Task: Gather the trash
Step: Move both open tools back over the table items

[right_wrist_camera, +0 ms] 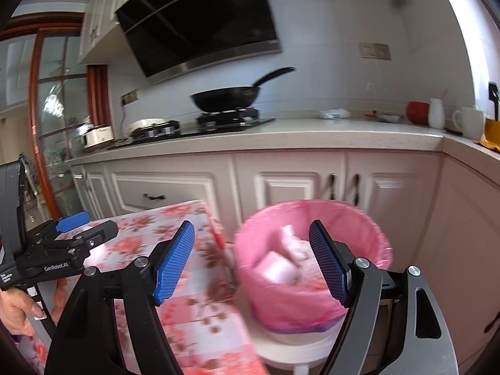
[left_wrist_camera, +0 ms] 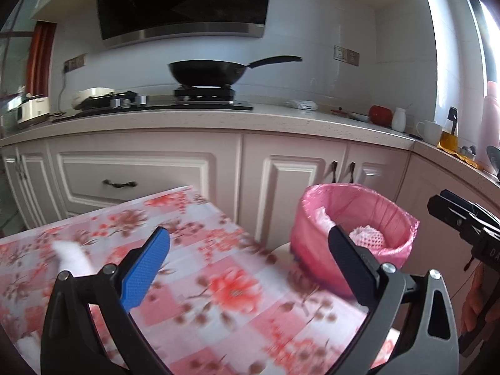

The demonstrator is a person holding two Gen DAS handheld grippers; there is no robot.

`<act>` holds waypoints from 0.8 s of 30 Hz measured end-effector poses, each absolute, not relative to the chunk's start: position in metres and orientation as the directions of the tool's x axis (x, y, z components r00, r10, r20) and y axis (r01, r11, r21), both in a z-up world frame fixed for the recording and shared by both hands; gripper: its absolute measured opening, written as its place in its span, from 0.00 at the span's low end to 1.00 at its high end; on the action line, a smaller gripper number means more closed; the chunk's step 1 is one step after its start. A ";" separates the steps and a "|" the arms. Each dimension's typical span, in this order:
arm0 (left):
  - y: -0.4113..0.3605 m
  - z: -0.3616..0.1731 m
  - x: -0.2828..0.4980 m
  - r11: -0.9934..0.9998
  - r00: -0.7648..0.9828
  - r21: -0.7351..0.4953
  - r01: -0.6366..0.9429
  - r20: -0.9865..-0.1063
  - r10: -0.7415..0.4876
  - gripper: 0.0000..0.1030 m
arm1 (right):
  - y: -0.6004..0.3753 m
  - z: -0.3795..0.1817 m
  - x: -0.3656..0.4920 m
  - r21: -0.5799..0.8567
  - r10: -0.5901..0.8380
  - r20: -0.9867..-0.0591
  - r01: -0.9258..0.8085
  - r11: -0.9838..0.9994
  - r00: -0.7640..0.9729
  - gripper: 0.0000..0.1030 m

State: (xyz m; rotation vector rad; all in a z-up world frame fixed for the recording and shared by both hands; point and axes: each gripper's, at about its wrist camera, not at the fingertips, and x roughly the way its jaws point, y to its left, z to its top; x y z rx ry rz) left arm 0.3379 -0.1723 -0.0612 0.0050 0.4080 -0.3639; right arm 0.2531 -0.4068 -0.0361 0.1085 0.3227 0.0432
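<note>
Gaping grippers: two; the left gripper point(left_wrist_camera: 250, 268) and the right gripper point(right_wrist_camera: 253, 262) both stood released, grasping nothing.
Bins: one pink-lined trash bin point(right_wrist_camera: 312, 297), upright, mouth upward.
Scraps on tablecloth point(left_wrist_camera: 218, 297): one white wad point(left_wrist_camera: 70, 254).

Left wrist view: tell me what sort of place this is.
A home kitchen, most likely. A black wok sits on a gas hob under a range hood, with cabinets below the counter and a pink-lined trash bin beside a floral-clothed table.

Both grippers, left gripper point(left_wrist_camera: 248, 264) and right gripper point(right_wrist_camera: 251, 261), have black frames; silver round screws at the joints; blue textured pads; white lettering marks the left one's body.
</note>
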 end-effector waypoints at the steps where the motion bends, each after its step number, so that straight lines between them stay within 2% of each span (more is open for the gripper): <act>1: -0.164 -0.061 0.332 0.938 0.857 -0.070 0.340 -0.389 -0.339 0.95 | -0.395 -0.035 0.250 0.123 0.079 -0.312 -0.042 0.991 0.947 0.74; 13: -0.026 -0.076 0.252 0.988 0.889 -0.041 0.147 -0.433 -0.150 0.95 | -0.272 -0.043 0.249 0.129 0.235 -0.379 -0.201 0.971 0.895 0.78; 24: 0.088 -0.117 0.232 0.992 0.853 -0.071 -0.108 -0.520 0.056 0.95 | -0.173 -0.065 0.263 0.094 0.364 -0.455 -0.363 0.927 0.812 0.78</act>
